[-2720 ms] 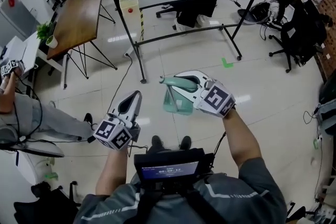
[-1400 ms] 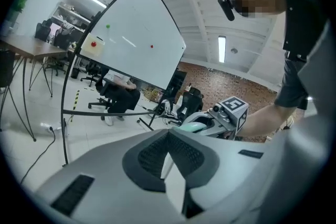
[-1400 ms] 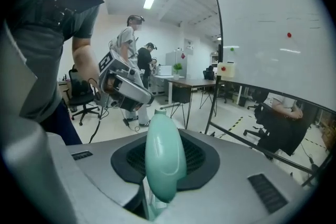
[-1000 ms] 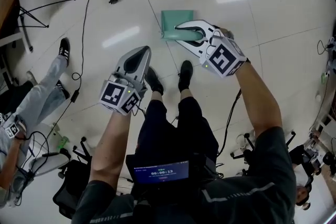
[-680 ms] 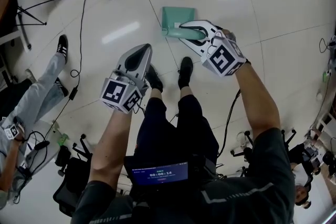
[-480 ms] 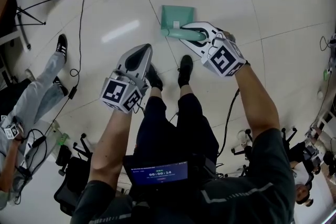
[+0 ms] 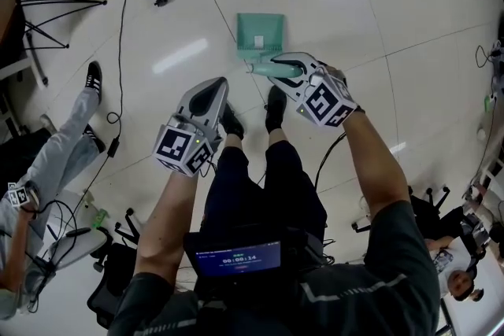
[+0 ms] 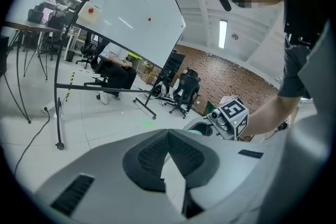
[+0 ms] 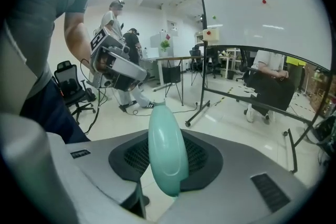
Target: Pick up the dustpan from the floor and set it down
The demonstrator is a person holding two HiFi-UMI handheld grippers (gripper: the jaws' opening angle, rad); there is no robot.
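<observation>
Down on the glossy pale tiled floor (image 7: 409,20), just ahead of the person's black shoes (image 7: 274,100), lies the mint-green plastic dustpan (image 7: 260,31). Its long axis runs straight away from the feet, open mouth pointing away, rounded handle (image 9: 167,149) coming back toward them. The right gripper (image 7: 272,68) has that handle between its jaws, which have just been opening and look slack round it. The left gripper (image 7: 211,86) hovers near the shoes, jaws tip to tip, holding nothing.
</observation>
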